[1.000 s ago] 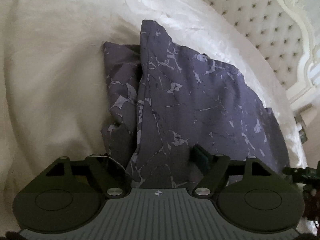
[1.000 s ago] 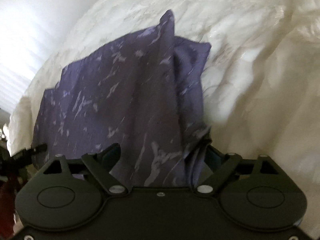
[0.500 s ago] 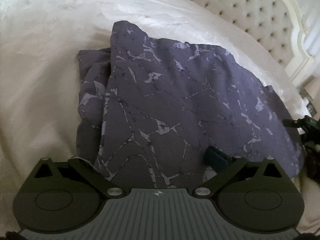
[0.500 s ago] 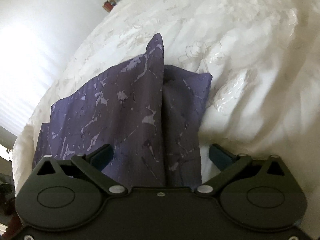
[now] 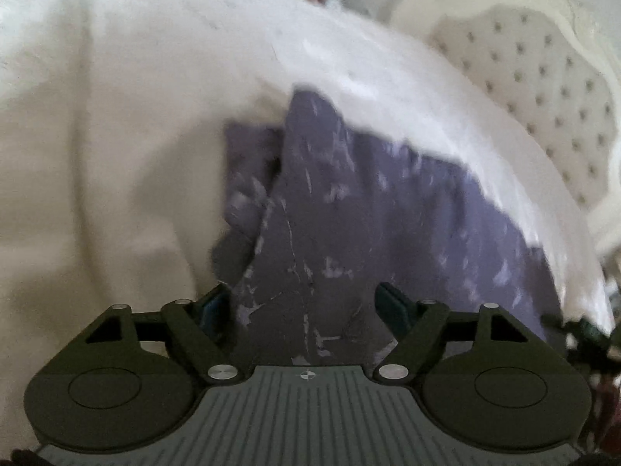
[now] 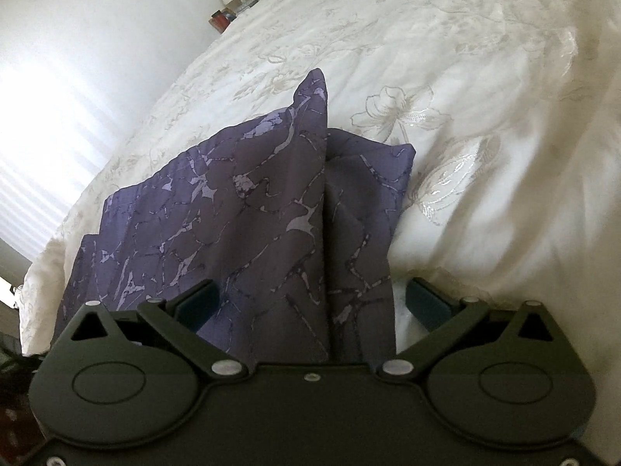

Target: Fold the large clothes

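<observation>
A purple garment with a pale marbled print [image 5: 368,225] lies folded on the white bed; it also shows in the right wrist view [image 6: 248,225]. My left gripper [image 5: 306,303] is open, its fingers spread either side of the garment's near edge. My right gripper [image 6: 312,303] is open too, its fingers wide apart over the near edge, where a raised fold runs away from me. The left wrist view is blurred by motion.
The white embroidered bedspread [image 6: 446,89] surrounds the garment. A tufted cream headboard [image 5: 543,89] stands at the right in the left wrist view. A lamp and small items [image 6: 229,0] sit on a nightstand beyond the bed.
Both grippers have opened and let go of the garment, which has dropped onto the bed. The left gripper is still moving; its view has turned blurry.
</observation>
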Motion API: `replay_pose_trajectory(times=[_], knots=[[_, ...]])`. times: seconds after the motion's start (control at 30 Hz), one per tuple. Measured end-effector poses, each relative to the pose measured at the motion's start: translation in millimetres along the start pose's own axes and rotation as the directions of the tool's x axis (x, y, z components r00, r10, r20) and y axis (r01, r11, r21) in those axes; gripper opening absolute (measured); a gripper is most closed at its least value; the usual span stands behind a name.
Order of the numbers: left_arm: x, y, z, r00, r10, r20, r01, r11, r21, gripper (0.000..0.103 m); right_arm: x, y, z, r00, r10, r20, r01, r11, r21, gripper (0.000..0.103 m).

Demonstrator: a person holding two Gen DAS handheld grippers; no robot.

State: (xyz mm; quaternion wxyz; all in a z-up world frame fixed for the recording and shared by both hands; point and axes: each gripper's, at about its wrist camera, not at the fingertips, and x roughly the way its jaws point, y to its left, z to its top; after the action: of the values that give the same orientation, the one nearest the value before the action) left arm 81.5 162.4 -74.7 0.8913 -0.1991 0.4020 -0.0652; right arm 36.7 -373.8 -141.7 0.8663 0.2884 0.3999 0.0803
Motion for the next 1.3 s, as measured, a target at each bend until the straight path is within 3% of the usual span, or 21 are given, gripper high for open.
replay_pose_trajectory(times=[0.17,0.4,0.43,0.47,0.53,0.57,0.7,0.87,0.93,1.0,1.13,1.3], knots=[[-36.2,-44.1,-1.1,0.995,0.03,0.092,-0.039,0.994,0.098,0.076,1.6,1.2,0.4,1.0,-0.005,-0.001,0.005,1.0,-0.003,0.103],[-23.6,-128.0,1.8,0.975,-0.143,0.172,0.102,0.968,0.229,0.076,0.8,1.0,0.4,1.0,-0.001,-0.003,0.001,1.0,0.001,0.103],[-14.3,-140.5,4.4,0.976,-0.163,0.146,0.121,0.958,0.26,0.073,0.7,1.3,0.1,1.0,-0.001,-0.003,0.001,1.0,0.001,0.103],[-6.1,-151.1,7.2,0.976,-0.186,0.11,0.146,0.943,0.298,0.056,0.8,0.4,1.0,1.0,0.001,-0.004,-0.001,1.0,0.001,0.103],[12.2,-169.8,10.6,0.976,-0.209,0.064,0.176,0.924,0.338,0.031,0.8,0.4,1.0,1.0,0.002,-0.006,-0.002,1.0,0.002,0.103],[22.9,-177.1,12.7,0.979,-0.198,0.052,0.17,0.926,0.336,0.026,1.0,0.2,1.0,1.0,0.002,-0.006,-0.002,1.0,0.003,0.103],[59.5,-196.1,11.9,0.994,-0.109,0.03,0.091,0.927,0.363,0.025,1.1,0.6,0.7,1.0,0.002,-0.008,-0.002,1.0,0.001,0.103],[103.5,-188.0,8.1,0.999,0.032,-0.002,-0.029,0.932,0.361,0.02,1.5,1.4,-0.1,1.0,0.001,-0.007,-0.001,1.0,0.002,0.103],[123.8,-176.7,3.0,0.997,0.048,-0.061,-0.025,0.944,0.33,0.02,1.7,1.5,-0.2,1.0,0.001,-0.007,-0.001,1.0,0.003,0.103],[130.6,-173.9,-4.3,0.997,0.061,-0.048,-0.04,0.936,0.35,0.019,1.7,1.5,-0.9,1.0,0.003,-0.006,-0.003,1.0,0.006,0.103],[121.5,-179.8,-9.2,0.995,0.09,-0.035,-0.071,0.924,0.377,0.018,1.6,0.9,-1.2,1.0,0.006,-0.006,-0.006,1.0,0.007,0.103],[96.1,-173.8,-22.6,0.996,0.05,-0.074,-0.023,0.942,0.334,0.018,1.7,0.9,-0.5,1.0,0.007,-0.006,-0.007,1.0,0.009,0.103]])
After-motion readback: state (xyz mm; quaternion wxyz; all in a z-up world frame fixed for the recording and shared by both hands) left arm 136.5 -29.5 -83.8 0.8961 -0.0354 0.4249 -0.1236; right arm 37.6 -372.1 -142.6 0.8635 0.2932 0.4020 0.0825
